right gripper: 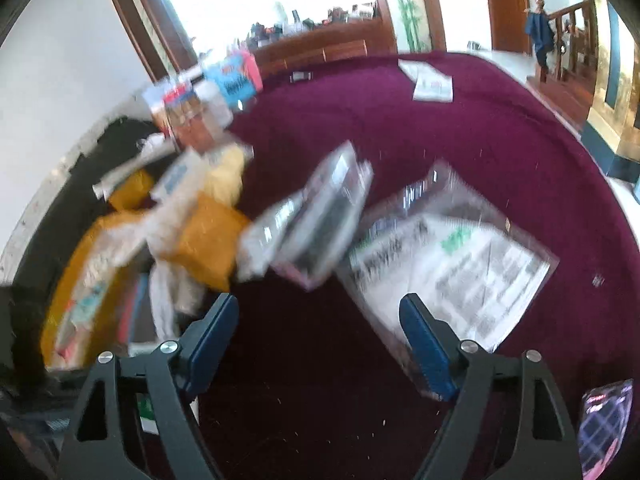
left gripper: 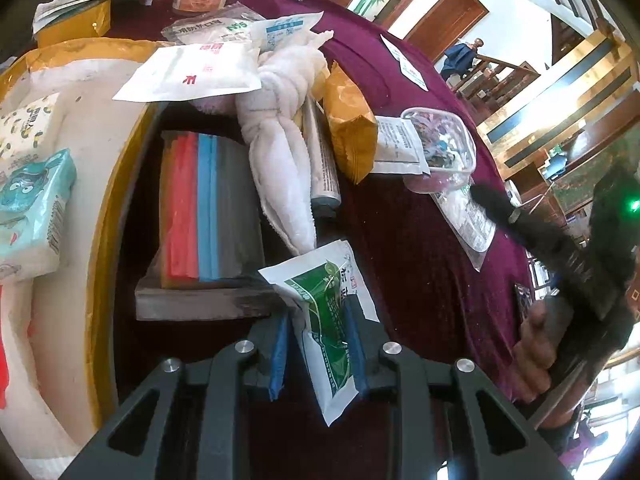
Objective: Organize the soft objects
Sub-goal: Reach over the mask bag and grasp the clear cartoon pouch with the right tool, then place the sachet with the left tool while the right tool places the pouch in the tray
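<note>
Big round table under a maroon cloth [left gripper: 420,264] fills both views, with a yellow-rimmed tray [left gripper: 100,240] at its left side holding two tissue packs: a teal cartoon one [left gripper: 34,208] and a white one with yellow print [left gripper: 24,120] that's cut off by the frame edge. Next down in size, a white knotted towel [left gripper: 280,140] lies draped over a stack of coloured flat pads [left gripper: 208,204] in a clear wrap, showing three colour bands I can count: red, blue, grey. Beside the towel there's a yellow crinkly bag [left gripper: 348,132] and a clear pouch of small colourful bits [left gripper: 444,144], contents too small to tell. The left gripper [left gripper: 318,354] is clamped on a white-and-green sachet [left gripper: 328,312], which sits upright between the two blue pads with its top sticking out above them and its bottom hanging below. The right gripper [right gripper: 320,340] has its fingers wide apart with nothing between them, just cloth under it; a clear bag with a printed sheet [right gripper: 460,264] lies just past its right finger, not touching that I can see. That whole right view is smeared, so the pile at left there is hard to sort out.
</note>
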`<action>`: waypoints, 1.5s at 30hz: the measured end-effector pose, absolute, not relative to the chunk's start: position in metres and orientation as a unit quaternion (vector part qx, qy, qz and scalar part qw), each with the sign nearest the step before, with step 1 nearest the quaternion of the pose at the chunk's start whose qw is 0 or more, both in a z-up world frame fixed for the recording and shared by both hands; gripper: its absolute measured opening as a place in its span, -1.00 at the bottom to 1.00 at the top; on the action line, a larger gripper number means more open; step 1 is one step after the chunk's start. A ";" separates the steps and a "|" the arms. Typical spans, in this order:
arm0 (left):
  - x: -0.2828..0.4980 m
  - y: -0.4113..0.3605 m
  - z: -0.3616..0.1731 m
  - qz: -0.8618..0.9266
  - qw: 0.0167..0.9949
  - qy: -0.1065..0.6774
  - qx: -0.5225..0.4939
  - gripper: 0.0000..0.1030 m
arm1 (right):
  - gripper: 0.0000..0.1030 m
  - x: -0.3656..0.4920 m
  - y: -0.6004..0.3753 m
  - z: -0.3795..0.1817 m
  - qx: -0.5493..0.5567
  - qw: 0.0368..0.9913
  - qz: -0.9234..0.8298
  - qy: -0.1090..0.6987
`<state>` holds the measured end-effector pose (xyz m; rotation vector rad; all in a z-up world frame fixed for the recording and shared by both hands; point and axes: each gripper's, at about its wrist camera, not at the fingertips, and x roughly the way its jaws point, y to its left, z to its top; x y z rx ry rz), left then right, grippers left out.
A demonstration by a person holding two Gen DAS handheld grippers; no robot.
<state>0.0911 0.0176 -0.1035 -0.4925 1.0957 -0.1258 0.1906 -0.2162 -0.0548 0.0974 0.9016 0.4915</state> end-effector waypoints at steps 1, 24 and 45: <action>0.091 0.018 -0.104 -0.060 0.823 0.515 -0.232 -0.48 | 0.60 0.193 -0.216 -0.051 0.050 0.871 0.238 0.426; 0.093 0.006 -0.100 -0.054 0.826 0.519 -0.213 -0.48 | 0.51 0.261 -0.191 -0.093 0.025 0.863 0.171 0.474; 0.068 0.011 -0.082 -0.053 0.835 0.496 -0.234 -0.58 | 0.51 0.145 -0.221 -0.068 0.158 0.876 0.245 0.384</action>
